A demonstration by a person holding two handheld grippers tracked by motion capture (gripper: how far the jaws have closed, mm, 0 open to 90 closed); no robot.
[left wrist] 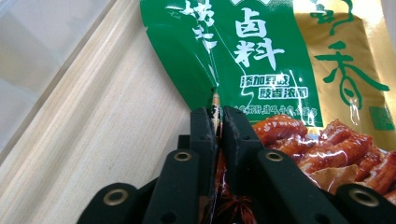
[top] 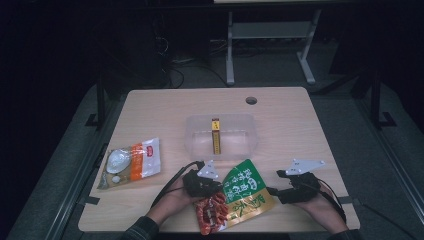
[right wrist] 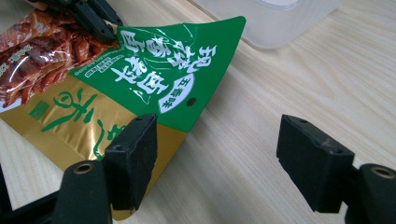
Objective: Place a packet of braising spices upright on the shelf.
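Left gripper view shows my left gripper [left wrist: 216, 116] pinching the edge of the green and gold food bag [left wrist: 280, 70]. My right gripper [right wrist: 215, 154] is wide open beside the bag, holding nothing. The bag lies on the table [top: 165, 107] near a clear tub [top: 195, 135].

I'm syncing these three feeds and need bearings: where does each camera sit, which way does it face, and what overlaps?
High view: above the person's side, facing forward and down on the pale wooden table; forearms and both grippers enter below.
Left gripper view: rides the left gripper, whose jaws clamp the edge of the green and gold printed food pouch.
Right gripper view: rides the right gripper, jaws apart, facing the pouch.
All three views share the pouch.
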